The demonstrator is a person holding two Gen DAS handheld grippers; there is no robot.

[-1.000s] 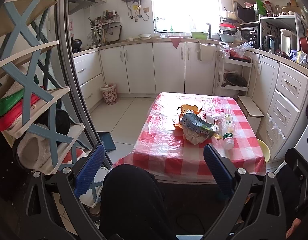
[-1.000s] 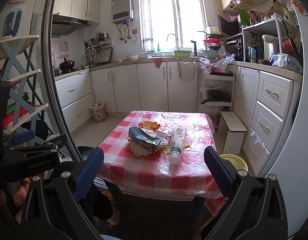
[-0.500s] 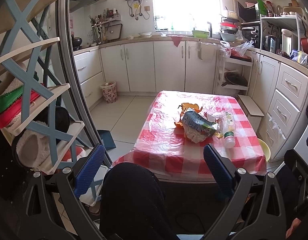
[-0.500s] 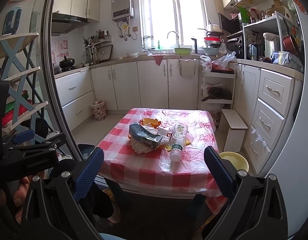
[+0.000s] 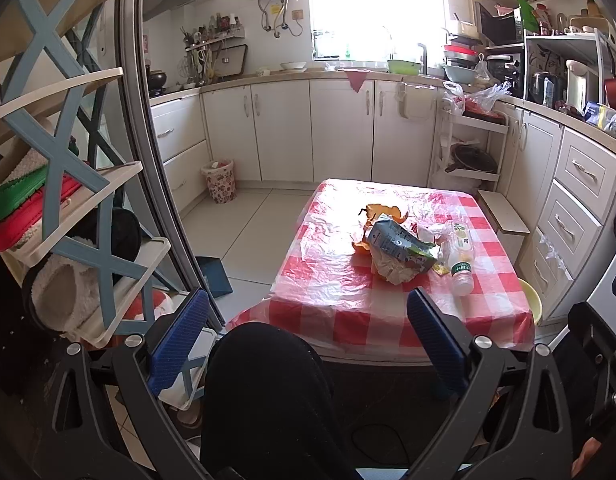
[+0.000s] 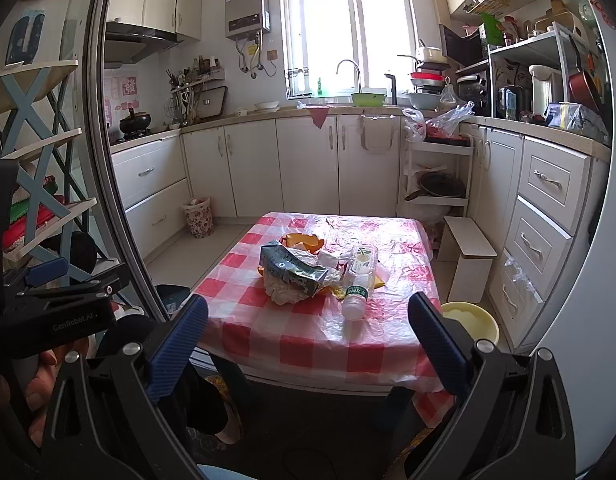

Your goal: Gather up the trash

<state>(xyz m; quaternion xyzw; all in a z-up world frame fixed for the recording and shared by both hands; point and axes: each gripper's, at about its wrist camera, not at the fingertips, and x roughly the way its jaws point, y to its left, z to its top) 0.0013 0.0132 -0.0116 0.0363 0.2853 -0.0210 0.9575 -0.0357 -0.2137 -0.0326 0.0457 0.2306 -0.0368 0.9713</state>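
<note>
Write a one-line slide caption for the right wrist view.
Open right hand-held gripper faces a checked table holding a carton, bottle and peel.

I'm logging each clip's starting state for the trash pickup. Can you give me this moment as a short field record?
setting: home kitchen, low table with red-and-white checked plastic cloth
trash pile: crumpled dark green-and-blue carton, clear plastic bottle with green label lying on its side, orange peel, crumpled white paper
bin: floral-patterned wastebasket on the floor by the cabinets
left gripper: open, empty, short of the table
right gripper: open, empty
</note>
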